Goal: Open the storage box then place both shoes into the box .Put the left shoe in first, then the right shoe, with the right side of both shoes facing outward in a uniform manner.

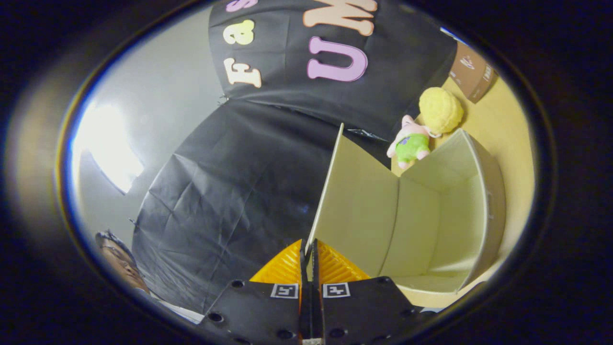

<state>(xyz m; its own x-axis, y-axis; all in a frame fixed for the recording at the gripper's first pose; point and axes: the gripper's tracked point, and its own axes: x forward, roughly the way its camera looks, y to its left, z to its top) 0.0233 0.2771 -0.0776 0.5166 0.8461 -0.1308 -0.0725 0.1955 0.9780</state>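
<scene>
While your gripper (pixel 309 249) looks along its fingers, you have the two fingers (pixel 287 268) clenched on the thin edge of the storage box's lid (pixel 357 211), which runs up and away from between the tips. Both fingers press on that panel edge, one on each side, with only a narrow slit left between them.

You can see the pale lid swung wide open, standing as a flat panel just ahead of the fingers and reaching far up toward the booth's black cloth wall (pixel 230 191). To the right of the lid, the storage box (pixel 479 206) lies open with its pale interior facing you: a back panel, a side wall and a floor, all bare inside. Its outer rim on the right looks greyer than the inside.

Beyond the box, at its far edge, a small plush toy (pixel 414 143) in pink and green rests on the yellow table surface (pixel 515 143), touching or just beside a round yellow fuzzy ball (pixel 440 110). Farther off to the right, a brown cardboard box (pixel 471 72) sits on the same yellow surface.

On the near left, part of a person's head (pixel 117 261) shows against a pale grey wall (pixel 167 96) that carries a bright glare.
</scene>
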